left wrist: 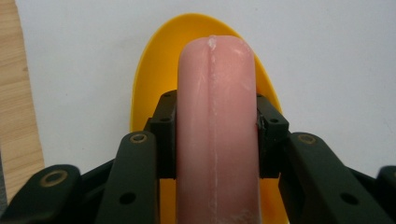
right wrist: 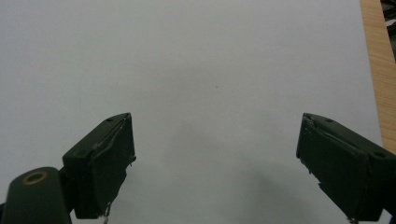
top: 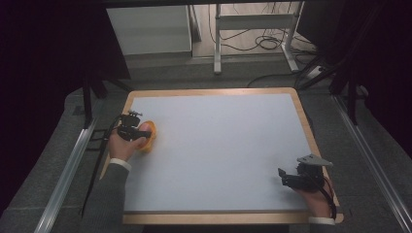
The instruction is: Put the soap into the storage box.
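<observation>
A pink sausage stands lengthwise between the jaws of my left gripper, which is shut on it. Under it lies a yellow oval dish on the white table top. In the high view the left gripper is at the table's left side over the yellow dish, and the sausage's pink end peeks out. My right gripper hangs open over bare white surface, with nothing between its jaws. It sits near the table's front right corner in the high view.
The white table top has a wooden rim. Its left edge runs close to the dish. Beyond the far edge stand a white cabinet and a metal frame with cables.
</observation>
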The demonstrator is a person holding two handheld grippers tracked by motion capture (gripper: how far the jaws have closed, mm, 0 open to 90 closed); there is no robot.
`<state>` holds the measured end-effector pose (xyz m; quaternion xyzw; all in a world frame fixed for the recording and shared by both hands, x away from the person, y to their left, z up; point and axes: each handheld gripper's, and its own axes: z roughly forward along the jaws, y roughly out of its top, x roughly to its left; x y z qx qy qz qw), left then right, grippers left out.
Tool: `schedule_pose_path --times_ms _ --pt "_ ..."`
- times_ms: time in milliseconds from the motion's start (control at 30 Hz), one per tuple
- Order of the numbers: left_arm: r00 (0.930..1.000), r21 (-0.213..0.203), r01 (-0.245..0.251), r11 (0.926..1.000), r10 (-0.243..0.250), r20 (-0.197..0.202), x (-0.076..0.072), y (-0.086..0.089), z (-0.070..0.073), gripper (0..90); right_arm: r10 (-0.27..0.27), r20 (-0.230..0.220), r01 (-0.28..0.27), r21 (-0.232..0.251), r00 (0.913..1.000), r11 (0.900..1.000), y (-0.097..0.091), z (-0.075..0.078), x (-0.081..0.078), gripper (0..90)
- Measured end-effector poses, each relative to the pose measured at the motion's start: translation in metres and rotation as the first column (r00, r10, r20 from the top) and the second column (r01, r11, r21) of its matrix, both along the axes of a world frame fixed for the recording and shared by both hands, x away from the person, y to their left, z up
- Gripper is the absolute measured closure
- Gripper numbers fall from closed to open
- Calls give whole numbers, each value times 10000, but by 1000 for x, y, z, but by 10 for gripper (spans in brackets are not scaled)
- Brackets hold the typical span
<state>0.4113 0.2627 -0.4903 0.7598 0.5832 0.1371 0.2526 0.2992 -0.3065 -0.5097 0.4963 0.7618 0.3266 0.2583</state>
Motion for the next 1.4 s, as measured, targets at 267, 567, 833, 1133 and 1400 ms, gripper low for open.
schedule_pose_path --times_ms 267,567,833,1133,1400 --pt "9997 -213 -33 9998 38 252 -2 1 4 527 9 -3 -9 -11 10000 10000 0 -1 0 110" --pt "9881 -350 182 9992 -126 1530 -19 5 30 300 9 16 -9 -32 10000 10000 1 -1 0 110" --pt "9771 -616 889 9941 -750 1993 -43 -4 43 271 14 10 -13 -44 10000 10000 1 -1 0 110" --pt "9561 -1297 1722 9765 -1340 2606 -78 -14 34 279 11 252 -10 -31 9997 10000 3 2 -2 110" --pt "9437 -1696 2446 9547 -1942 2679 -108 -28 8 305 172 350 -171 -47 9992 9998 7 3 -3 110"
